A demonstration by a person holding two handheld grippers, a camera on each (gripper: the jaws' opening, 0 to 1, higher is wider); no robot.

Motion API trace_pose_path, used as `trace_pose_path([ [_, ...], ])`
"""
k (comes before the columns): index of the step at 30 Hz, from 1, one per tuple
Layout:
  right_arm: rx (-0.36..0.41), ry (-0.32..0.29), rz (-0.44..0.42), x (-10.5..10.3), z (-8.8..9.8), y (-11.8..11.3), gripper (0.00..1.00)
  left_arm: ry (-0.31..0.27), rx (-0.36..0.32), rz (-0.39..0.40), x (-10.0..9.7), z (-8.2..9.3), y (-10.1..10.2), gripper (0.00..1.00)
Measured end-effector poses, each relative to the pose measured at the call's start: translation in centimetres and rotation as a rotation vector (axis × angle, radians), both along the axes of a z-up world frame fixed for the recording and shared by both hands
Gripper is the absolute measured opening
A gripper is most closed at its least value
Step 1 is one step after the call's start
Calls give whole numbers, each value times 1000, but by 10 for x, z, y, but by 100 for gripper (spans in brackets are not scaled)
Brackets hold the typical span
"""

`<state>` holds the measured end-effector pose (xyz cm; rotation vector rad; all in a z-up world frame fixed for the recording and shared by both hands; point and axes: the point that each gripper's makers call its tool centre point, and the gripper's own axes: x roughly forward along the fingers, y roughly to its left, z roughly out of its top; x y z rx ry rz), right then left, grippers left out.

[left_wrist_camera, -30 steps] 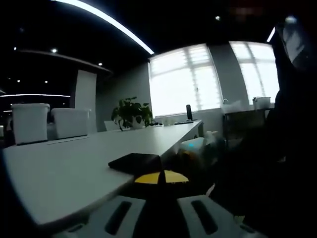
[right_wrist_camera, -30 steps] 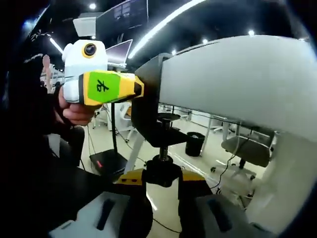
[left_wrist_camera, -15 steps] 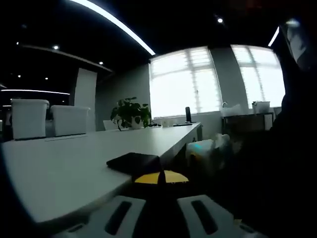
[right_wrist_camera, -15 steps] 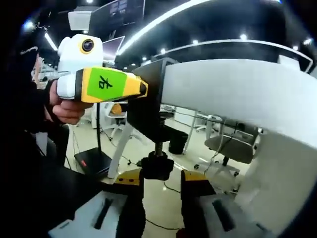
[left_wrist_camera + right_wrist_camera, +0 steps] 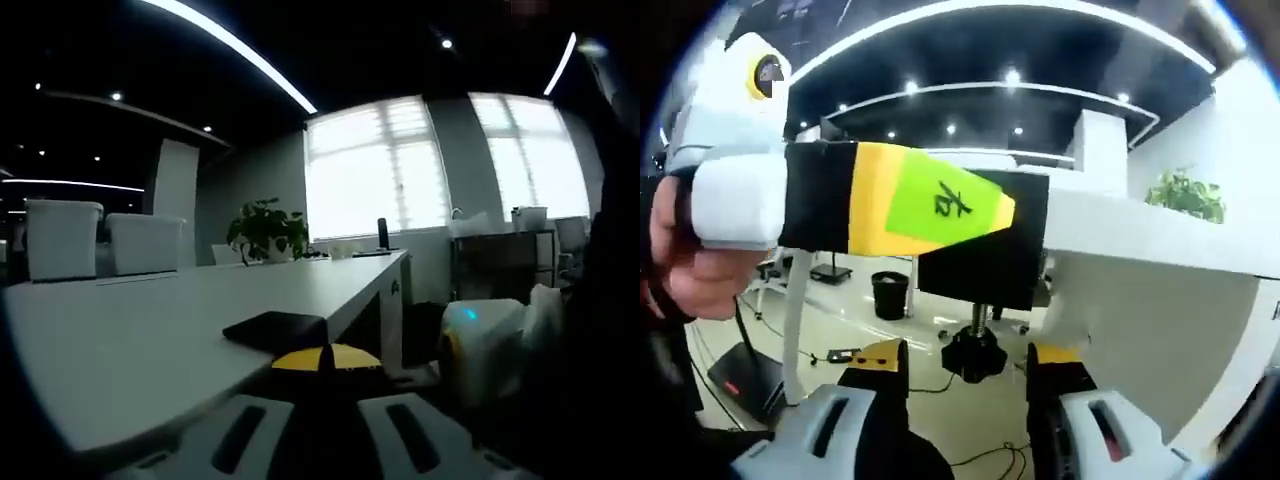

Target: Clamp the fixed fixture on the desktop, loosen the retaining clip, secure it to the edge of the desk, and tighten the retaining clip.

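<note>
Here, the clamp (image 5: 985, 262) sits on the desk (image 5: 1140, 235) edge, centre of the right gripper view: a black C-shaped body wrapping the white slab, with its screw hanging below and ending in a black knob (image 5: 975, 355). The right gripper (image 5: 970, 362) has its yellow-tipped jaws rising from the bottom edge, one on each side of the knob, parted; whether they touch it I cannot tell. The left gripper (image 5: 1015, 210) comes in from the left of that frame, black and yellow with a green label, its tip against the clamp body. A hand (image 5: 685, 265) holds its white body at far left.

In the left gripper view the clamp's flat black top plate (image 5: 275, 330) lies on the desk (image 5: 130, 340) edge, lower centre. The left gripper's (image 5: 322, 358) yellow tips sit pressed together just below it, gripping the clamp. At lower right, the right gripper (image 5: 485, 345) appears as a white body with a cyan light. A plant (image 5: 265, 228) stands at the desk's far end before bright windows (image 5: 370, 170). Two white bins (image 5: 95, 238) sit at left.
</note>
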<state>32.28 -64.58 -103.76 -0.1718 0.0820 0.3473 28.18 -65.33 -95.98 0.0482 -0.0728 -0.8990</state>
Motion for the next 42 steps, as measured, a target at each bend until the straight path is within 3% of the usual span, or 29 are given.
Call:
trace_pose_path([
  [3,49,5,-32,2,1,-4,38,-1,0,-1,0,0,0,1],
  [12,58,44,-31,6,-9,11,41,8,-20,-10,0,0,0,1],
  [18,32,38,-103,13,-9,1,25,3,-18,-11,0,0,-1,1],
  [22,79,54,-78,12,-11,2,24,-2,-11,-11,0,-1,-2,1],
  [26,-8,21,114,15,-8,5,23,13,-14,-17,0,-1,-2,1],
  [29,16,28,267,15,-10,10,23,-12,20,-10,-1,-2,-4,1],
  [30,-11,11,325,15,-9,9,23,-19,25,-10,-2,-2,-4,1],
  [39,-29,28,676,8,-9,18,23,-8,14,-11,0,-2,-4,1],
  [42,-30,34,742,6,-7,19,23,-7,5,-12,0,-1,-4,1],
])
